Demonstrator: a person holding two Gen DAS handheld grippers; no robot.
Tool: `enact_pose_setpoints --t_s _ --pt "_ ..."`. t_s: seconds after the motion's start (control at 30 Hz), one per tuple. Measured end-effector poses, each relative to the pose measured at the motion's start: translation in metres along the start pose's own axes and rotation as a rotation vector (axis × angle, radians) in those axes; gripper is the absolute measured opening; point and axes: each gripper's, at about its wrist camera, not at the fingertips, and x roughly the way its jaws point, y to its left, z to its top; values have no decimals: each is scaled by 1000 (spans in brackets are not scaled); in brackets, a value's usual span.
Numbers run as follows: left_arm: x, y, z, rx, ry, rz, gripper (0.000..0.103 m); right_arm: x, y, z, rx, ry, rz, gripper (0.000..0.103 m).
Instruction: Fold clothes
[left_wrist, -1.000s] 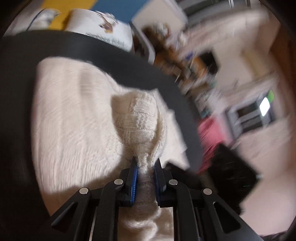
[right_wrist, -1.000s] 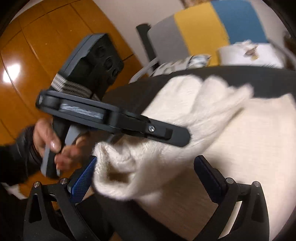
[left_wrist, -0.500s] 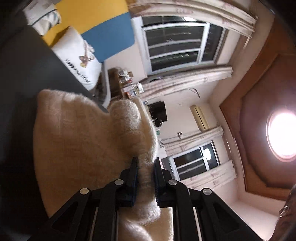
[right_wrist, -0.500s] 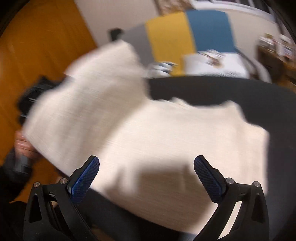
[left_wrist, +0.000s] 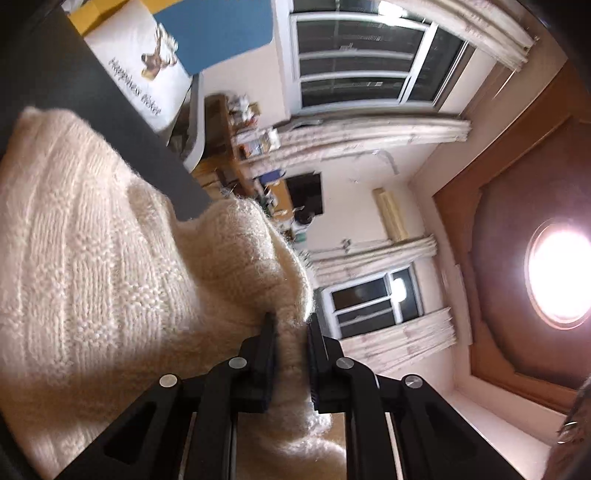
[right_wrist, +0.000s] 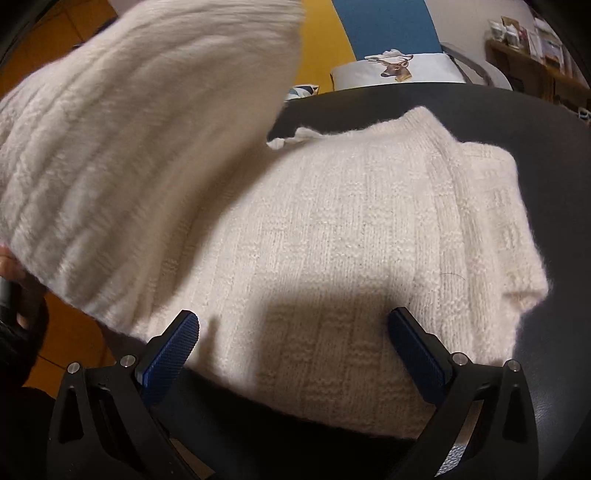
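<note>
Right wrist view showed, nearest the lens, the right hand-held gripper (right_wrist: 293, 343) standing wide with nothing between its blue pads, poised above the near edge of the dark round surface (right_wrist: 554, 155). Just beyond it lay the cream cable-knit sweater (right_wrist: 351, 240), its body flat on the surface and reaching toward the far edge, one side already doubled over along the right. A lifted flap of the same knit hung blurred at the left of that view, over the near-left edge. Farther off stood a white cushion printed with a deer (right_wrist: 395, 70) against a yellow and blue backrest.

From the left wrist view, the left hand-held gripper (left_wrist: 290, 354) was nearly closed on a bunched fold of the sweater, held up off the surface, with windows and a round ceiling lamp (left_wrist: 557, 273) far behind.

Judged from this, the narrow pinch on thick, fuzzy knit could slip as the flap is carried across, dropping it short and skewing the fold. The idle right hand-held gripper pins nothing, so the pull could drag the flat body toward the edge.
</note>
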Motion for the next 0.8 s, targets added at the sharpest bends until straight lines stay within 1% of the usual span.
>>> enact_pose_setpoints --t_s 0.13,0.23,0.3,0.4,0.47,0.6,0.7,0.8 --pt "24 13 -6 -12 54 46 13 1 5 -4 -8 -1 4 103" --pt "35 27 -9 -24 84 72 13 4 9 -6 -14 5 -2 103" --pt "35 33 -11 -33 91 64 13 8 15 -7 -25 20 -5 103" --pt "29 30 -12 -20 89 48 13 15 28 -11 -72 48 -28 103" --pt "22 26 -9 -20 71 22 13 18 36 -14 -88 58 -33 103" --pt "14 20 2 -16 30 -15 13 24 52 -19 -108 71 -18 103" --pt "27 20 6 11 72 22 13 28 62 -24 -118 68 -6 103" --pt "41 30 0 13 150 63 13 28 66 -28 -123 49 -9 103"
